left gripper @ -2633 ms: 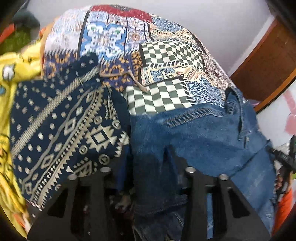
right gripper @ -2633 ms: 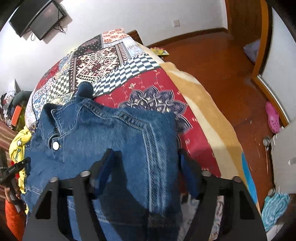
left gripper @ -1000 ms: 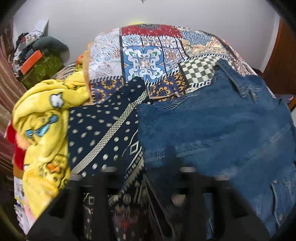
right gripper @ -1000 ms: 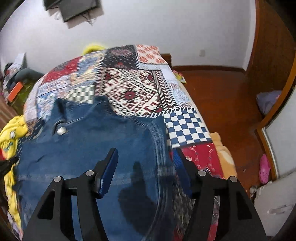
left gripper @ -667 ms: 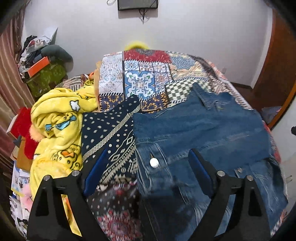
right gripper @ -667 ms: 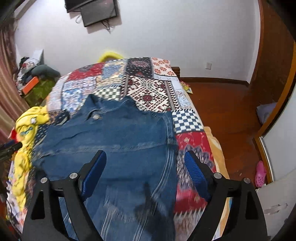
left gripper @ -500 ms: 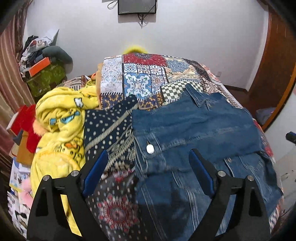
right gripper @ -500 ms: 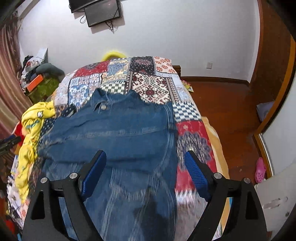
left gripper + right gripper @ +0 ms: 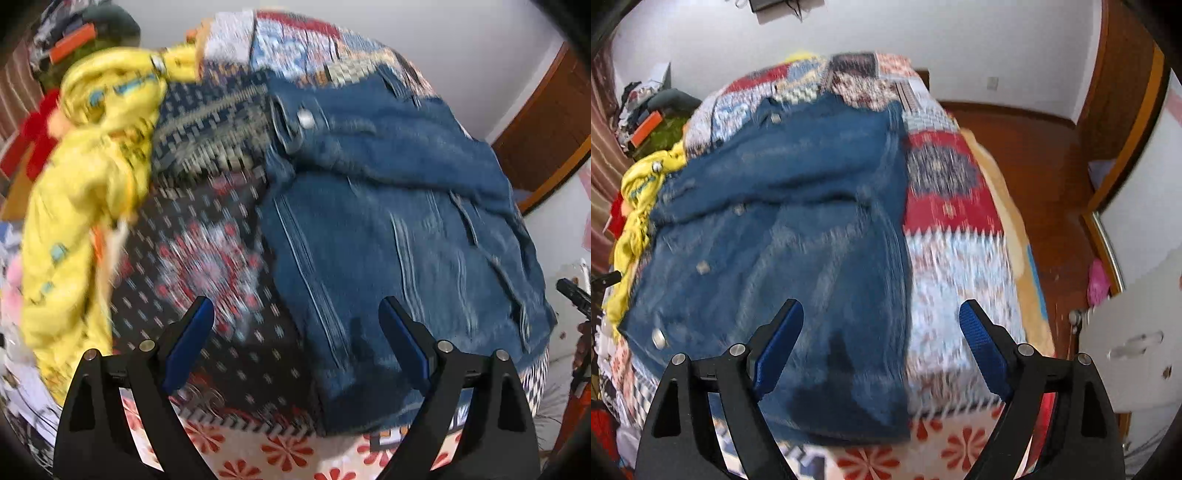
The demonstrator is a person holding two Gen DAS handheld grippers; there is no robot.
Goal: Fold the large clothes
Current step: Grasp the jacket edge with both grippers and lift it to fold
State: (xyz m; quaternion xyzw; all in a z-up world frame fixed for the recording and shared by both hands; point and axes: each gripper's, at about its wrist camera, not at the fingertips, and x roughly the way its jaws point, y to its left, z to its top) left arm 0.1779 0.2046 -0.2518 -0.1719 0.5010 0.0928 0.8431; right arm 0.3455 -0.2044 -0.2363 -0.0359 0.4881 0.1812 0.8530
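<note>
Both hand-held tools have let go since the earliest pictures, when each was pinched on the hem of the blue denim jacket (image 9: 388, 229). The left gripper (image 9: 295, 339) now hangs above the bed with its blue-padded fingers (image 9: 188, 343) spread wide and nothing between them, and the right gripper (image 9: 881, 343) is spread in the same way, also empty. Half a second ago both cameras stood higher and saw the wall screen; they have since dropped closer to the cloth, and both views are smeared by motion.

The jacket lies flat on the patchwork bedspread (image 9: 945, 177), folded across the middle so that the upper half lies doubled over the lower half. Its near hem sits just short of the bed's foot, under the gap of the left gripper and under the left finger of the right one. Metal snap buttons (image 9: 658, 338) run along its left edge in the right wrist view.

No writing or brand can be read anywhere; blur hides the small print.

On the jacket's left, touching it, lies a dark navy patterned cloth (image 9: 207, 125), and past that a heap of yellow cartoon-print fleece (image 9: 85, 177) at the bed's left edge. On the right, a broad strip of bedspread lies bare between the jacket and the bed's edge, beyond which is brown wooden floor (image 9: 1038, 155) and a white cabinet (image 9: 1137, 325).
</note>
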